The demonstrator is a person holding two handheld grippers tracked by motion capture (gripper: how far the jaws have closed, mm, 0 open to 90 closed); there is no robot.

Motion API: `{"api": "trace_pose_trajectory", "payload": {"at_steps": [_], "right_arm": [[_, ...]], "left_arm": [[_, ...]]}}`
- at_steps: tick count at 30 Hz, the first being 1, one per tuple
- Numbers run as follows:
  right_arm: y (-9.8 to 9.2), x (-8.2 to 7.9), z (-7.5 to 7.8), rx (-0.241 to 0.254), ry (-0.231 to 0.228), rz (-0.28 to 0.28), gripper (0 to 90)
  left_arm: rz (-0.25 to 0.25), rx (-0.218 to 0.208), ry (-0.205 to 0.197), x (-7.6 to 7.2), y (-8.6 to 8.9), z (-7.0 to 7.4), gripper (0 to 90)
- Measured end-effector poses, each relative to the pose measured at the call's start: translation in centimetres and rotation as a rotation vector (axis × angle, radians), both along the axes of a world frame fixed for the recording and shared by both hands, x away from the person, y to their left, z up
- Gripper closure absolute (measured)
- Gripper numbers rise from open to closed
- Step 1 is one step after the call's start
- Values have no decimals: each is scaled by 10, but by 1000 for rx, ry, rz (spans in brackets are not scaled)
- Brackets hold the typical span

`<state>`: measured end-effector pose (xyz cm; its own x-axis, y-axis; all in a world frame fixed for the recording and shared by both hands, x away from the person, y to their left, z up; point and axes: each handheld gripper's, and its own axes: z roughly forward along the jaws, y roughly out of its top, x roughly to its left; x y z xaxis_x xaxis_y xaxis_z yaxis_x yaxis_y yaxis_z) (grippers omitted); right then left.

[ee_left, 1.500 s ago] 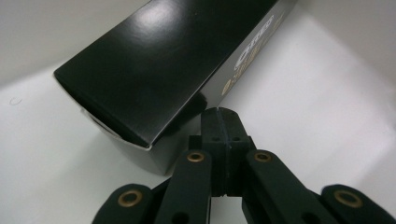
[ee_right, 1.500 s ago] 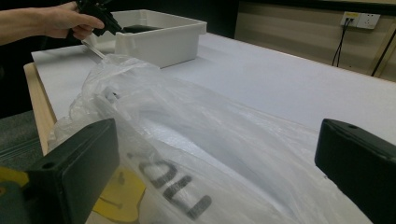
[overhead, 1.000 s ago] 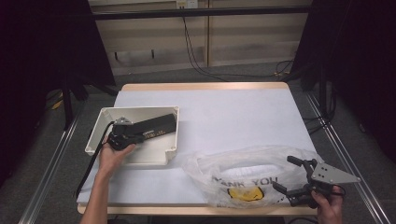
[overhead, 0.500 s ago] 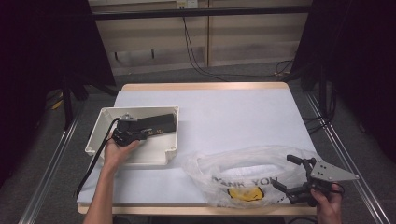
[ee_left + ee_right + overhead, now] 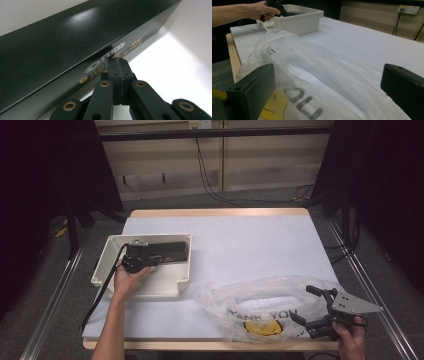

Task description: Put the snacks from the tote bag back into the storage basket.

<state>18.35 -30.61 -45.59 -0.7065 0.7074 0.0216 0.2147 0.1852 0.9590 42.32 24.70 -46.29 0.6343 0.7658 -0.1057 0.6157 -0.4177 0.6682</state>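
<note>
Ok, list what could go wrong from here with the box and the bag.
1. The left tongs are shut, tips at the long black Oreo box's side inside the white plastic bin; they grip nothing, so a lift may fail.
2. The right tongs stand open around the clear plastic bag; its thin film could slip or collapse.

shifted a little toward the tray's near left corner: left gripper (image 5: 150,258), jaws pressed together, tips now against the side of the black box (image 5: 167,251). box itself nudged slightly inside the white tray (image 5: 107,265).
</note>
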Motion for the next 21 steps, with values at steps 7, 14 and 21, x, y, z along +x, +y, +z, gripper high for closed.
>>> {"api": "trace_pose_trajectory", "payload": {"at_steps": [7,14,21], "right_arm": [[-1,-1,1,-2,-9,-1,0],[0,-5,3,-1,-18,-11,0],[1,-5,2,-3,-12,-13,0]], "left_arm": [[9,-23,-15,3,-1,1,900],[-10,-25,-14,2,0,2,900],[-44,-25,-26,-1,0,3,880]]}}
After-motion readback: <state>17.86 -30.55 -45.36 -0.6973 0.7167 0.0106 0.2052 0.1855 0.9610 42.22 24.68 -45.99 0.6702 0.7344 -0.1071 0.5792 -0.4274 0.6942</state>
